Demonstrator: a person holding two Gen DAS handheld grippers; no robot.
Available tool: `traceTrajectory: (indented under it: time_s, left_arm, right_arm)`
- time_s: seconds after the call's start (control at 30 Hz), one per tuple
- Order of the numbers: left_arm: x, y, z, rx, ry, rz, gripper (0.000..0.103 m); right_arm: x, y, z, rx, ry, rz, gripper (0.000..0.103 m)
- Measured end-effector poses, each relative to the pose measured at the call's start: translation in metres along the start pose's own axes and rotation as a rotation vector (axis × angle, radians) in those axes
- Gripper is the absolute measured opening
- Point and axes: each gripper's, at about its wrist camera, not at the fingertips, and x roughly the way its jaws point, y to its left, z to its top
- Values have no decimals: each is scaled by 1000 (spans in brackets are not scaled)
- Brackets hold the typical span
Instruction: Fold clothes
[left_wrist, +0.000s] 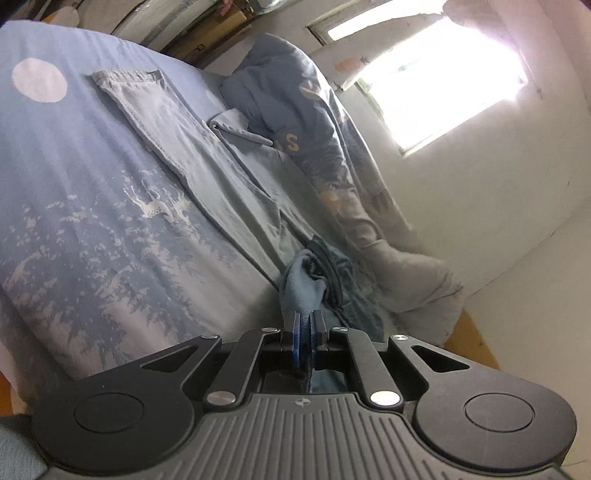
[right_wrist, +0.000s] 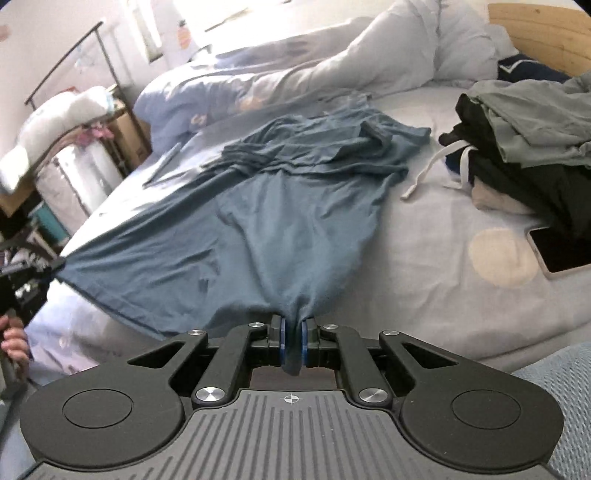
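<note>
Bedroom, bright window washing out the far wall. Bed (right_wrist: 424, 280) in pale blue printed sheet carries everything: rumpled duvet (right_wrist: 332, 66) along the far edge, heap of dark and grey clothes (right_wrist: 524, 147) at the headboard corner, light jeans (left_wrist: 166, 122) laid flat toward the other end.

Blue T-shirt (right_wrist: 258, 221) lies spread across the middle, hem toward the near edge, upper part bunched.

Right gripper (right_wrist: 294, 341) pinched tight on the hem at the near edge; left gripper (left_wrist: 306, 334) likewise clamped on blue cloth, at the shirt's other hem corner.

Step, as I judge: shirt held by two hem corners, being stretched flat or carried over into a fold. Either way, even tension needed.

Sleeves lost in bunching. Tablet (right_wrist: 554, 251) cut off under the heap.
</note>
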Motion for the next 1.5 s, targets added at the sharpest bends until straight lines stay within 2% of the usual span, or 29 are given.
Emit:
traceTrajectory:
  time_s: [0.1,0.13,0.27,0.3,0.37,0.43,0.47,0.5,0.53,0.57,0.6,0.63,0.67,0.77,0.93,1.07,1.17,1.23,1.3,1.37,1.5]
  left_arm:
    - [-12,3,3,-31,-25,-15,8]
    - [-17,4,5,-37,-41,-18,3]
    - [-40,7,19,-55,-113,-28,3]
    - [-43,7,22,-57,-112,-21,3]
    - [-38,8,25,-48,-60,30,3]
    - [-28,8,23,-36,2,92,7]
    - [-22,9,22,-34,30,118,20]
    - [-16,11,21,-41,54,137,25]
    - [-9,13,21,-47,78,156,39]
    - [-2,15,20,-54,101,174,62]
    - [5,17,19,-60,125,193,72]
    - [11,19,18,-67,149,212,87]
    - [18,21,18,-73,173,230,95]
    - [37,29,15,-81,234,288,102]
    - [64,37,6,-85,323,342,103]
    - [80,46,0,-111,349,382,103]
    - [83,49,-1,-125,339,394,103]
    - [78,53,0,-165,318,369,103]
    - [67,57,4,-208,279,297,103]
    - [57,59,6,-226,248,227,82]
    - [61,62,2,-224,272,227,82]
  right_arm:
    - [-7,5,-7,-27,17,16,9]
    - [-10,7,-9,-37,22,22,9]
    - [-21,22,-19,-86,38,35,9]
    - [-22,24,-22,-93,41,37,9]
    - [-21,25,-24,-90,46,37,9]
    - [-19,24,-25,-82,47,36,9]
    - [-20,24,-25,-76,43,37,9]
    - [-21,23,-25,-68,36,40,9]
    - [-22,23,-23,-58,25,44,9]
    - [-24,23,-22,-49,13,47,9]
    - [-26,22,-20,-41,-1,50,9]
    - [-29,23,-18,-37,-19,54,9]
    - [-31,23,-15,-32,-37,57,9]
    - [-38,27,-9,-25,-81,63,9]
    - [-44,29,-3,-1,-127,87,9]
    - [-45,28,1,9,-138,89,9]
    - [-45,27,2,12,-141,80,9]
    - [-45,25,1,17,-139,76,9]
    - [-44,22,1,22,-137,73,9]
    - [-42,21,0,28,-134,74,9]
    - [-38,22,-1,29,-126,83,9]
